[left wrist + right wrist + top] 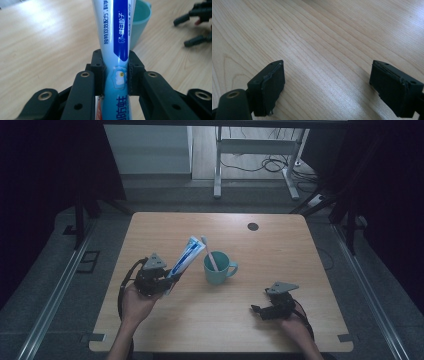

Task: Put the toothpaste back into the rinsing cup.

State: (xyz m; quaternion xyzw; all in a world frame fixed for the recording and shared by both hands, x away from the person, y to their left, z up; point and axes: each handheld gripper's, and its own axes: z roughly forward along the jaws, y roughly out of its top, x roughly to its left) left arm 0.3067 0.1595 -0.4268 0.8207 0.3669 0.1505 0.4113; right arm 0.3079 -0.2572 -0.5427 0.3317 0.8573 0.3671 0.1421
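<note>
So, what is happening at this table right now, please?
A person works at a light wooden table with a hand-held gripper in each hand. The left hand-held gripper is shut on a blue and white toothpaste tube, held tilted above the table, its top end leaning toward a teal plastic mug. A pale toothbrush stands in that mug. The right hand-held gripper is open and holds nothing, low over bare wood.

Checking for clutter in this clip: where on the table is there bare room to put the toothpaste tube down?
Bare wood runs along the far edge around the dark round spot, over the right half beyond the green mug, and in front between both tools. It is crowded only where the left tool holds the toothpaste tube beside the mug.
</note>
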